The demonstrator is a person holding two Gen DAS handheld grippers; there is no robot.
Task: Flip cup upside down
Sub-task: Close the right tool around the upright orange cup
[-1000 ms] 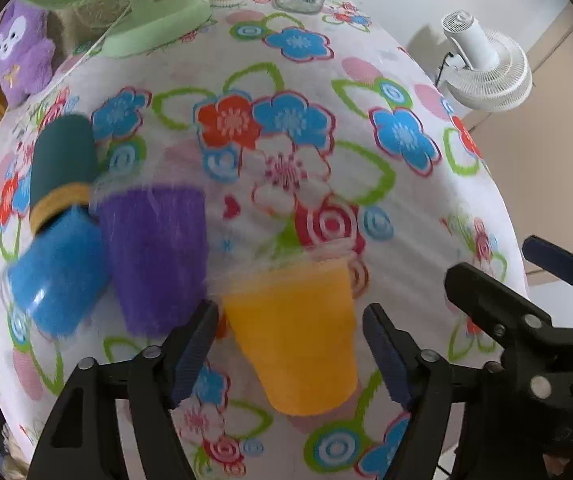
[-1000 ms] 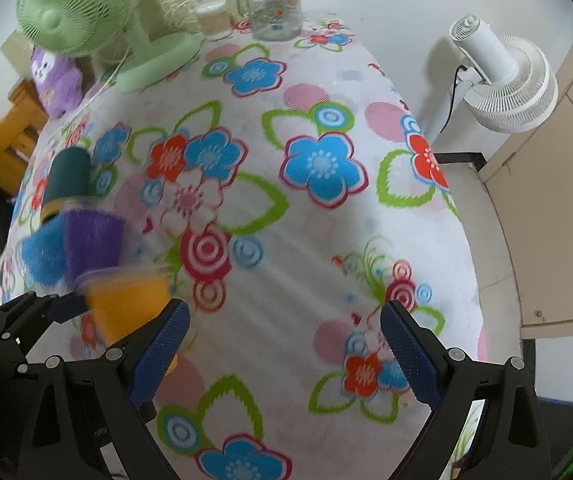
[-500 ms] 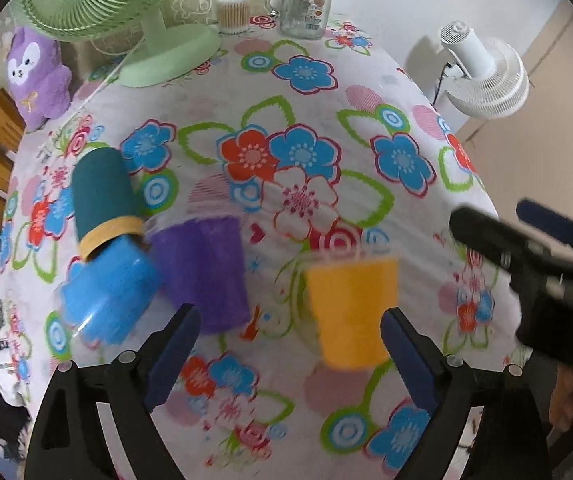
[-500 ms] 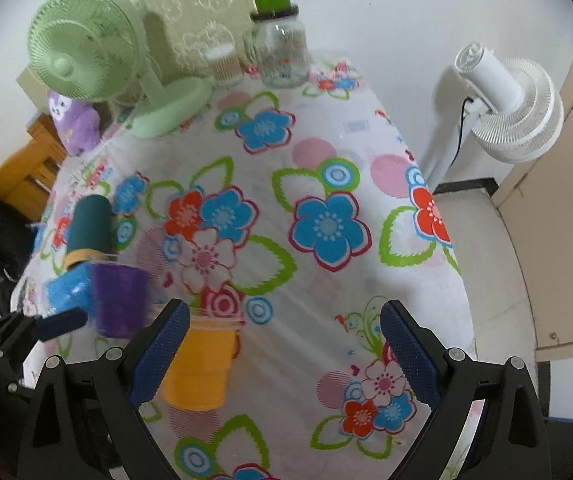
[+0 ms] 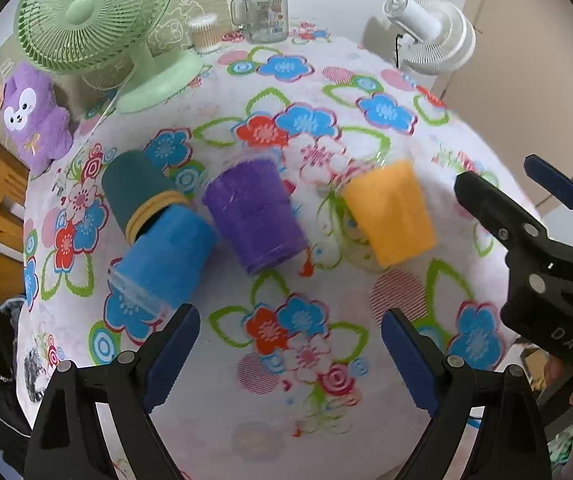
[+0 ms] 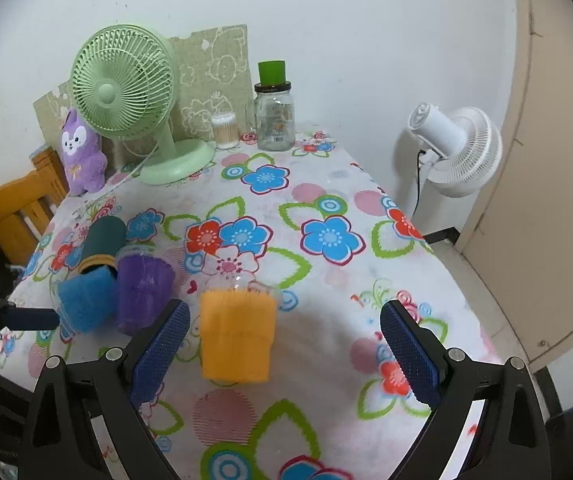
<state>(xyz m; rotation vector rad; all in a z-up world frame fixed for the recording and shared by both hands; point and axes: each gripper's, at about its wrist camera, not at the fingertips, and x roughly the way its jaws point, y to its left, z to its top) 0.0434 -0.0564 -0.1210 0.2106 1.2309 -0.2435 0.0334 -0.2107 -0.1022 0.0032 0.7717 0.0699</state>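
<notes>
An orange cup stands on the flowered tablecloth, its narrow end toward me, apart from both grippers; it also shows in the right wrist view. A purple cup and a blue cup stand to its left, the blue one against a dark green bottle. My left gripper is open and empty, held back from the cups. My right gripper is open and empty, with the orange cup beyond its left finger. The right gripper shows at the right edge of the left wrist view.
A green desk fan, a purple plush toy, a cotton swab jar and a glass jar with a green lid stand at the table's far end. A white floor fan stands off the right edge. A wooden chair is at left.
My left gripper has opened wide, let go of the orange cup and pulled back and up. The right gripper has also drawn back and risen. The orange cup now stands free.
</notes>
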